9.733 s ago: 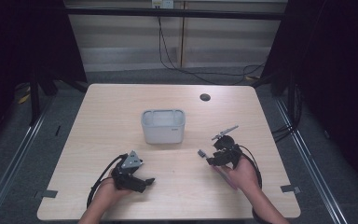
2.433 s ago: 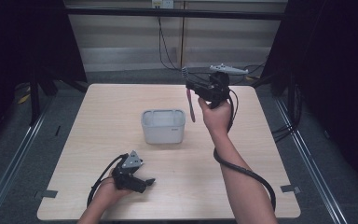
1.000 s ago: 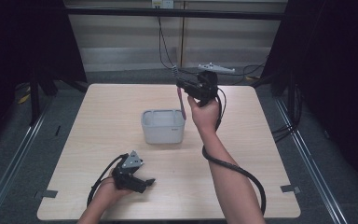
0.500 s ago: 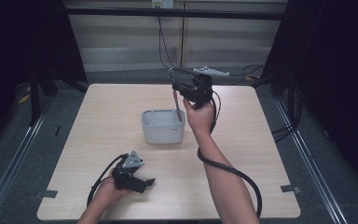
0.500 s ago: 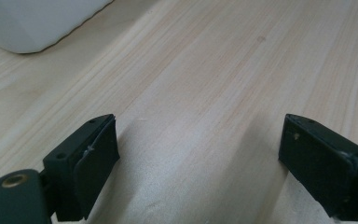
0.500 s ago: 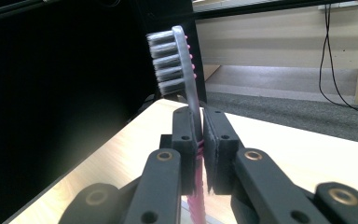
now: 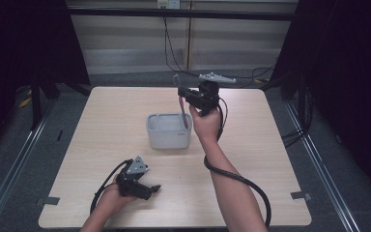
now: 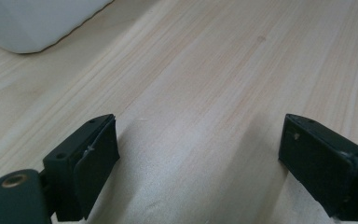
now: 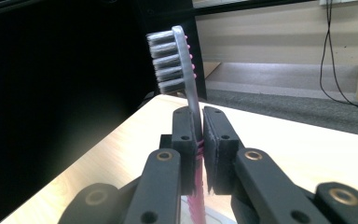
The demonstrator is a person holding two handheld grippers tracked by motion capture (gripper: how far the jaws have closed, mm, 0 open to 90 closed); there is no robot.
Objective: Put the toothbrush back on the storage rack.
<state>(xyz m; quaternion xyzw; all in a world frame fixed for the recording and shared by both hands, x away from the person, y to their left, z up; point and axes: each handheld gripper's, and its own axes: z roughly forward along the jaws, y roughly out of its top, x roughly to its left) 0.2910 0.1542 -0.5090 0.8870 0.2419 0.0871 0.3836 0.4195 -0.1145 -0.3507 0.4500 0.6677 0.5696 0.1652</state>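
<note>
My right gripper (image 7: 182, 93) is raised over the right end of a grey rectangular cup (image 7: 169, 131) near the table's middle. It is shut on a toothbrush (image 7: 182, 107) held upright, grey bristles (image 9: 168, 57) on top and pink handle (image 9: 196, 201) hanging down into the cup's opening. In the right gripper view the jaws clamp the toothbrush's neck (image 9: 197, 133). My left gripper (image 7: 150, 190) rests on the table near the front left, jaws wide apart with bare wood between them (image 8: 198, 154).
The wooden table (image 7: 101, 121) has free room on all sides of the cup. A corner of the cup (image 8: 37, 23) shows in the left gripper view. Dark curtains flank the table; cables trail from both grippers.
The right gripper has carried the toothbrush from the far right of the table leftward and lower, until its handle hangs in the cup. The left gripper has stayed put.
</note>
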